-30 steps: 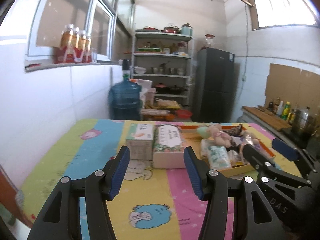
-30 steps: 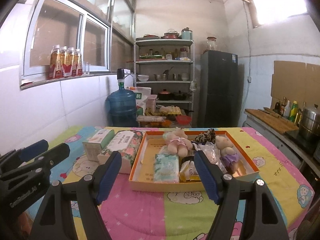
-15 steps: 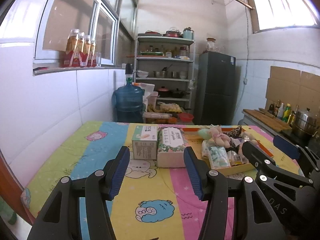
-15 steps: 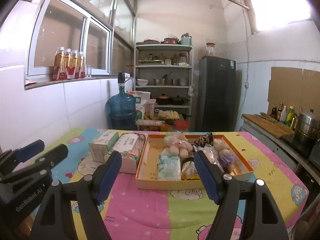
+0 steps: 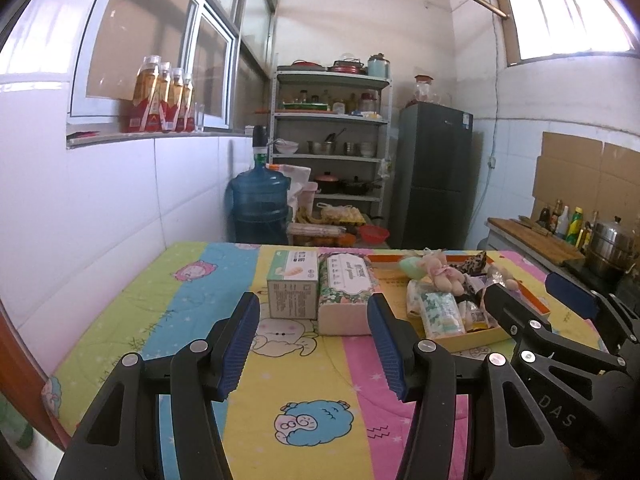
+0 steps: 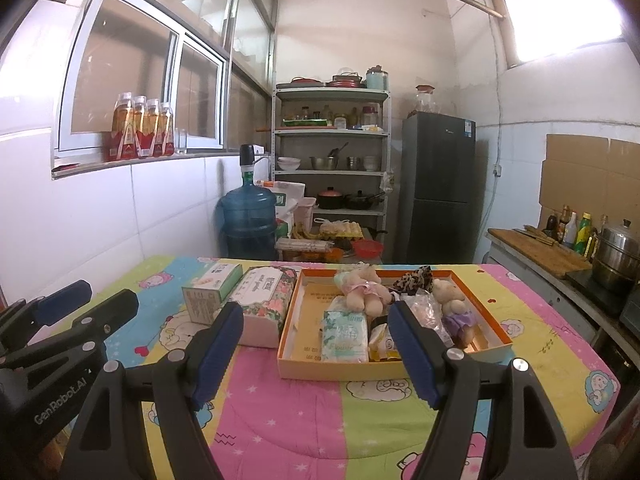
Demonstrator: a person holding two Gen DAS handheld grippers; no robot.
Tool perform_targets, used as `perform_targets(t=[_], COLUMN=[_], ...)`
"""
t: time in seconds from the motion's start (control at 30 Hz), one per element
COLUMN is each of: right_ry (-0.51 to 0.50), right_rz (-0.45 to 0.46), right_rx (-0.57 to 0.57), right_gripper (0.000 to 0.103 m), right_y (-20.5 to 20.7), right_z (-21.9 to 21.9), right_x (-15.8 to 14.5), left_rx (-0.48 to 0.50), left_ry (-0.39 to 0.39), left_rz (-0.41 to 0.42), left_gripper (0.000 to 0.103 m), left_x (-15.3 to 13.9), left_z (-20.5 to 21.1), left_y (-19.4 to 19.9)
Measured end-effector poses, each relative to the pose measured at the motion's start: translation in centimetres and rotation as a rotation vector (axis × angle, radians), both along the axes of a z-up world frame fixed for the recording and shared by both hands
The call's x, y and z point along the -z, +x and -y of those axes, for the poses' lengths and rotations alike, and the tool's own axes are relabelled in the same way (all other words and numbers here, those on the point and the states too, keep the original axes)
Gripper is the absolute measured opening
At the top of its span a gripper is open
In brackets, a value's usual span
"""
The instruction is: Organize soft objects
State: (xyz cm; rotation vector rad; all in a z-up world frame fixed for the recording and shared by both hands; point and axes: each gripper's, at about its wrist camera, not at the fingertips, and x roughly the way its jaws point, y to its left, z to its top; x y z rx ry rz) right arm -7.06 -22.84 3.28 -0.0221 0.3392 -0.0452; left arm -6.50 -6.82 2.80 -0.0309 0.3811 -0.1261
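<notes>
Kitchen, cartoon-cloth counter (image 6: pixel 320 420). Soft toys and packs sit in orange tray (image 6: pixel 288 344), my 12 o'clock. Left tool (image 5: pixel 314 344), right tool (image 6: pixel 316 354) both open, empty. I'd approach low, pinch one toy's middle.

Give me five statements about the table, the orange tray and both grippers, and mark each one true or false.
1. Both the left gripper and the right gripper are open and hold nothing. True.
2. The floral tissue pack lies inside the orange tray. False: it lies on the tablecloth, beside the tray's left wall.
3. The plush bear in the purple dress lies in the tray. True.
4. The green-and-white box is stacked on the tissue pack. False: it stands on the cloth beside it.
5. The tray is empty. False: it holds plush toys and small packets, including a pale green pack.
</notes>
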Motion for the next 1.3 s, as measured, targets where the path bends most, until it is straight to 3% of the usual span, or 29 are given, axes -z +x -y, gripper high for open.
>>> perform_targets(t=[1.3], right_ry=[0.005], right_rz=[-0.005], right_rx=[-0.007], right_gripper=[0.074], right_y=[0.28], right_z=[0.01], right_x=[0.23], left_rx=[0.008], left_ry=[0.008], left_rz=[0.000], left_gripper=[0.058], left_x=[0.06], left_z=[0.28], left_y=[0.32])
